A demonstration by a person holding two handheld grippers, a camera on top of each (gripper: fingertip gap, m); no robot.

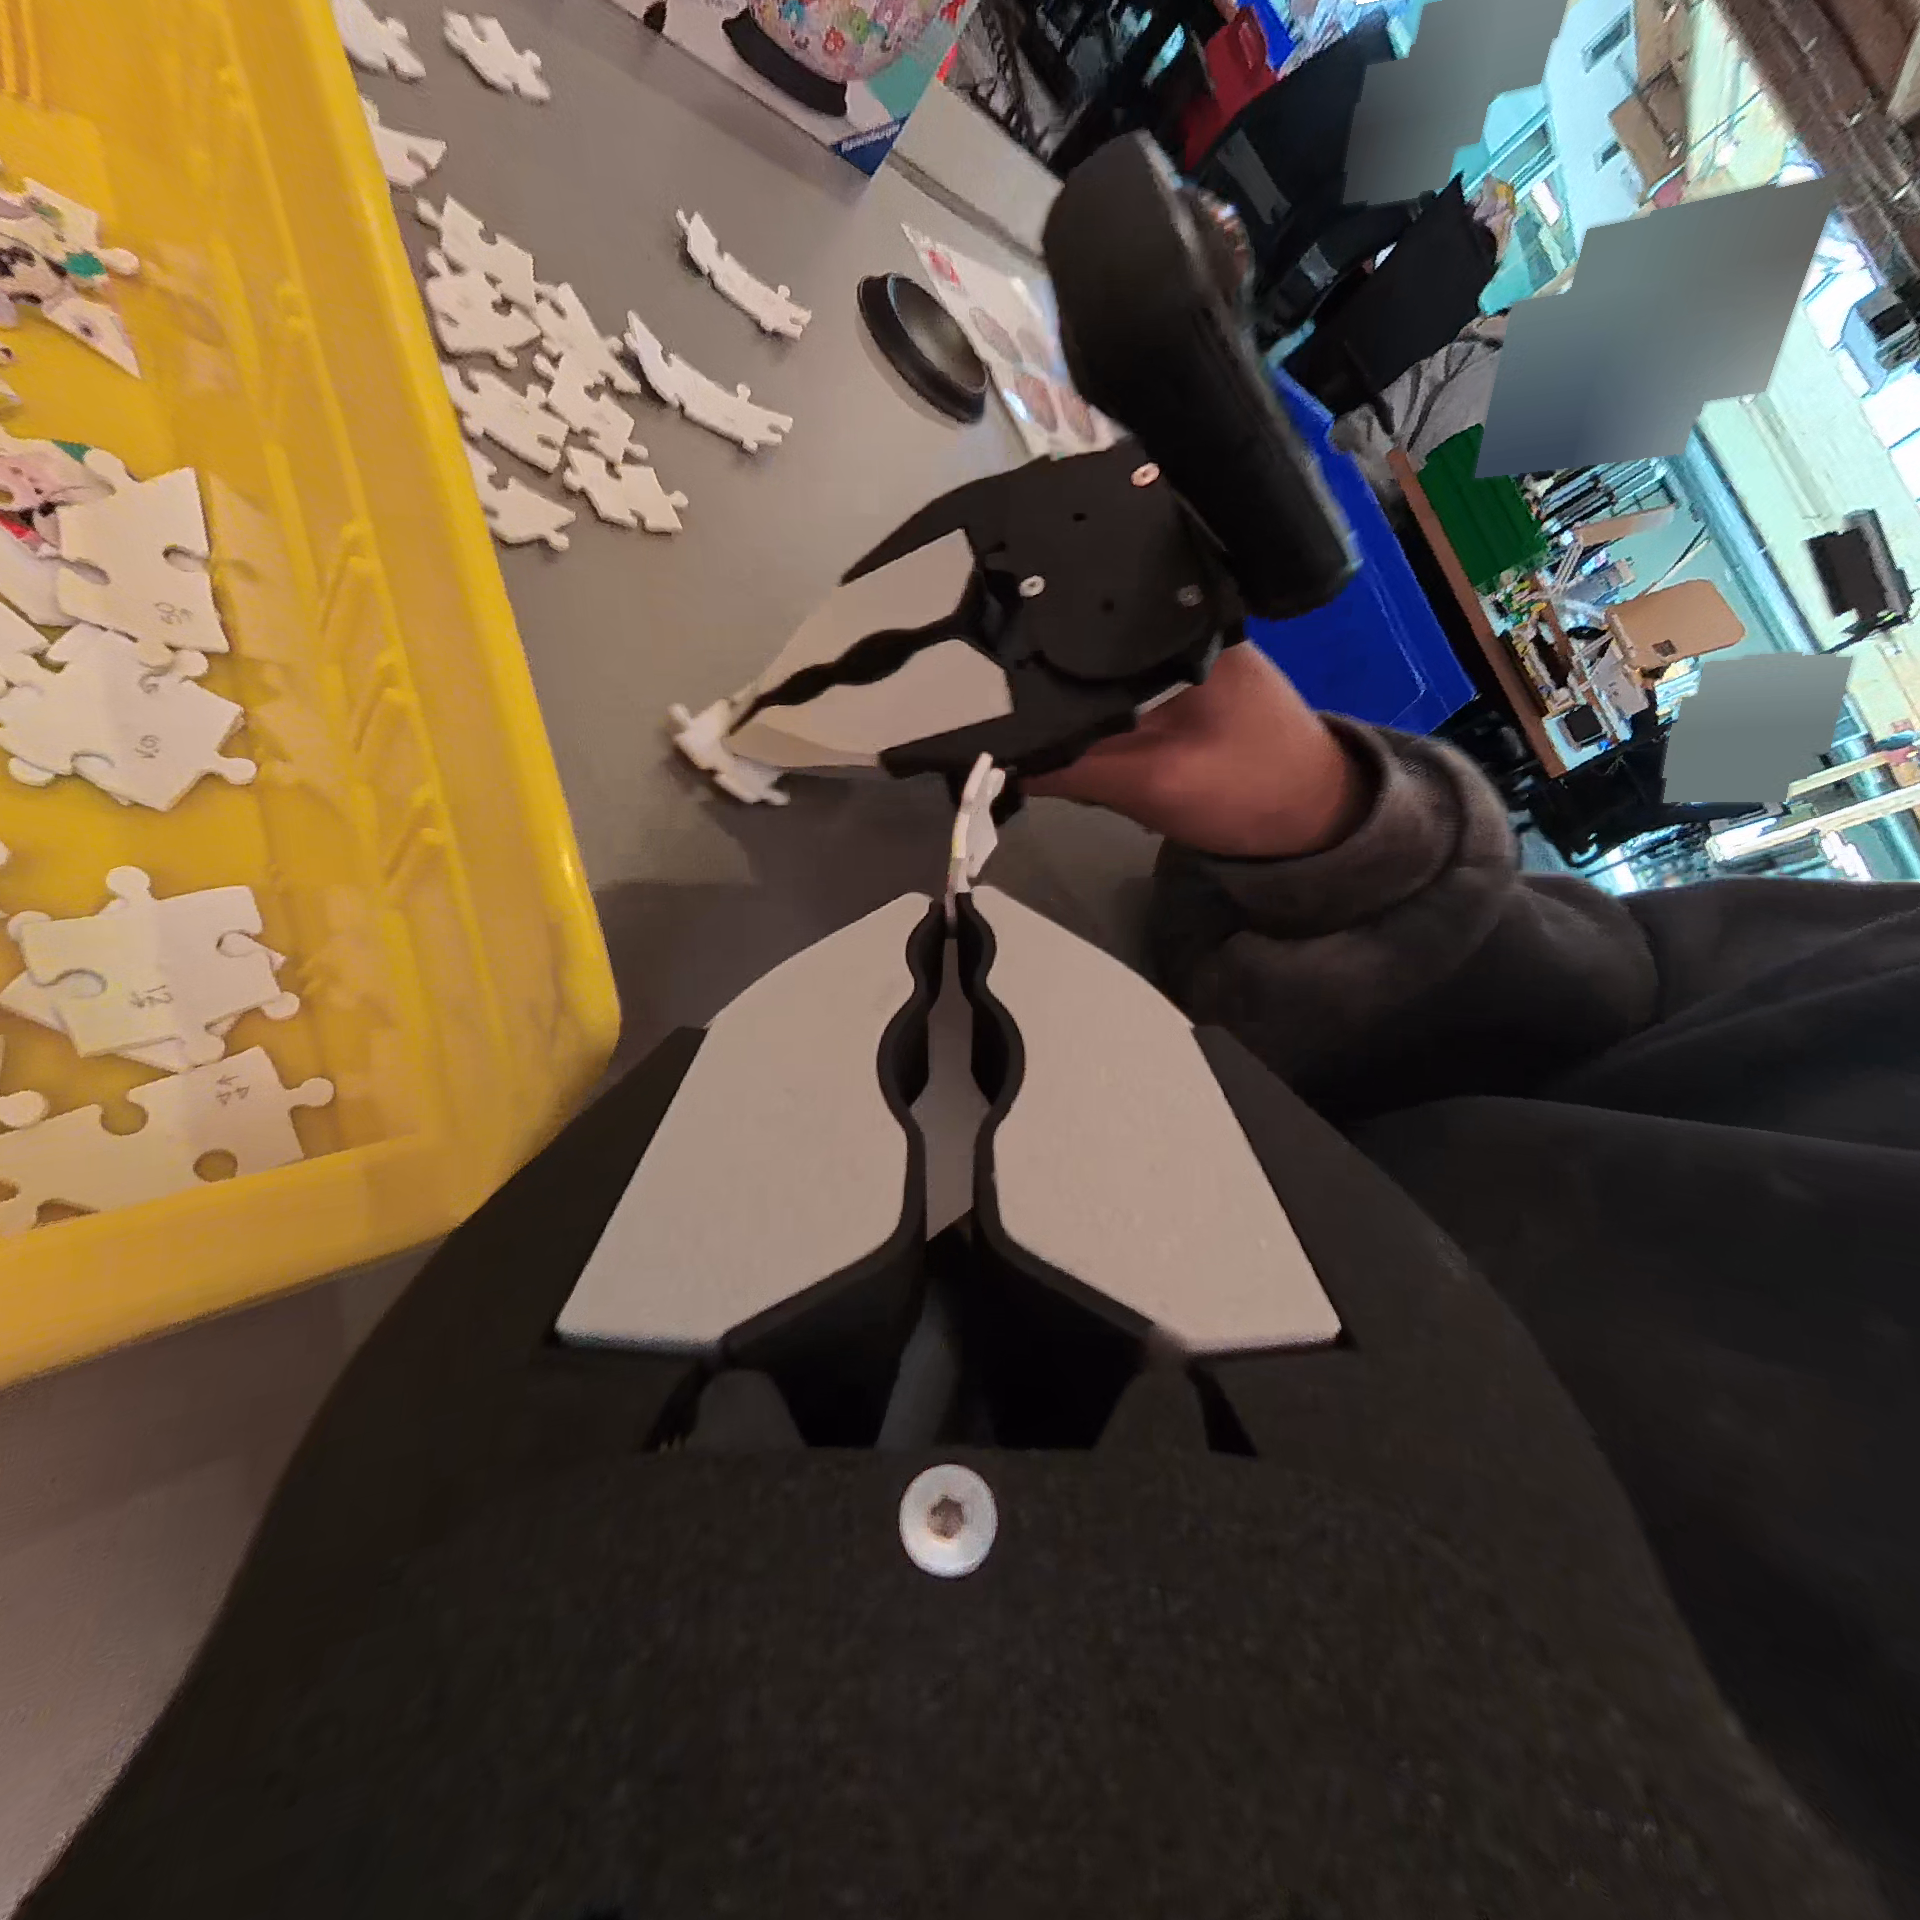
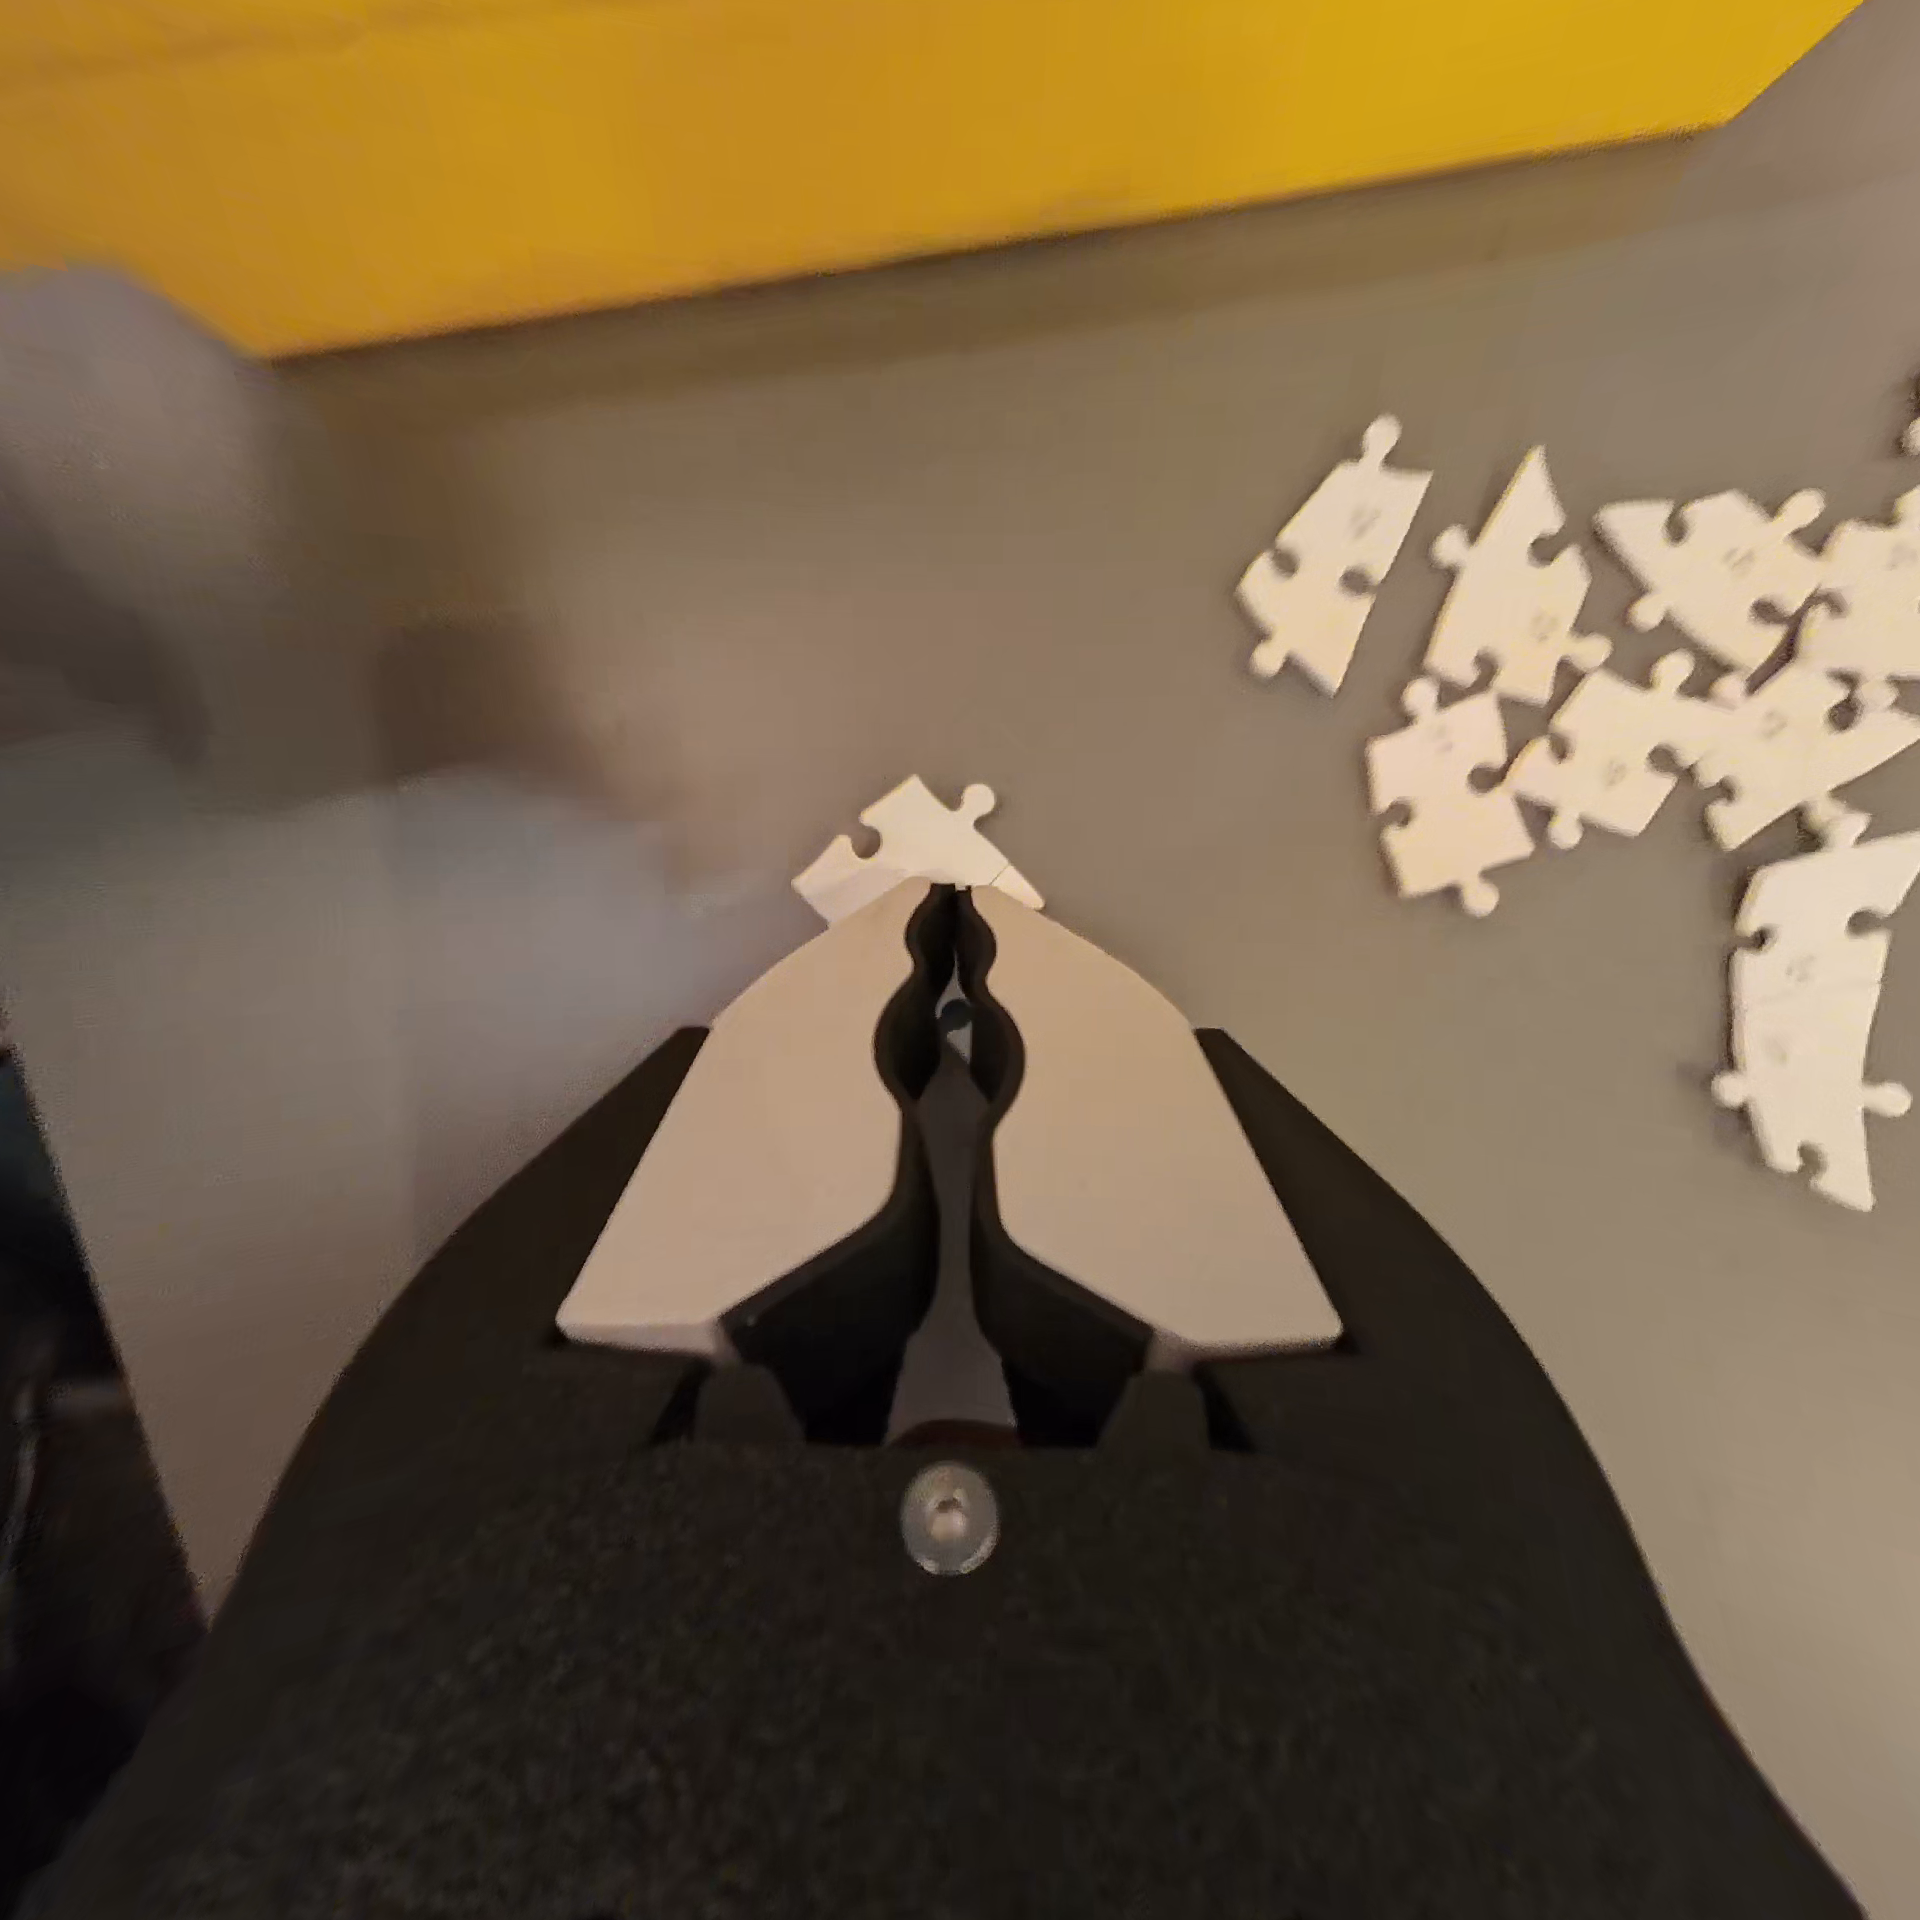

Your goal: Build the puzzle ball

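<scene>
- Surface: a flat grey table [image 1: 644,582]. Beyond its far edge lies a cluttered workroom with benches, shelving and a blue bin [image 1: 1361,613]; several grey patches cover parts of that background.
- Landmark: a yellow crate [image 1: 436,727] stands on the table at the left of the left wrist view. White puzzle pieces lie inside it, most with the blank side up.
- Right of the crate, a loose group of white pieces [image 1: 540,374] lies flat on the table, with two curved joined strips [image 1: 707,384] just beyond the group.
- Farther right of the crate, a black ring stand [image 1: 925,348] sits near a printed sheet, and the puzzle box [image 1: 831,73] rests at the far table edge.
- Right gripper [image 1: 732,722]: held by a hand in a dark sleeve, fingers clenched on a white puzzle piece [image 2: 914,847] low over the table, right of the crate.
- Left gripper [image 1: 953,914]: fingers clenched on a thin white piece [image 1: 977,826], seen edge-on, nearest the camera and right of the crate.
- In the right wrist view the left part of the picture is blurred.
</scene>
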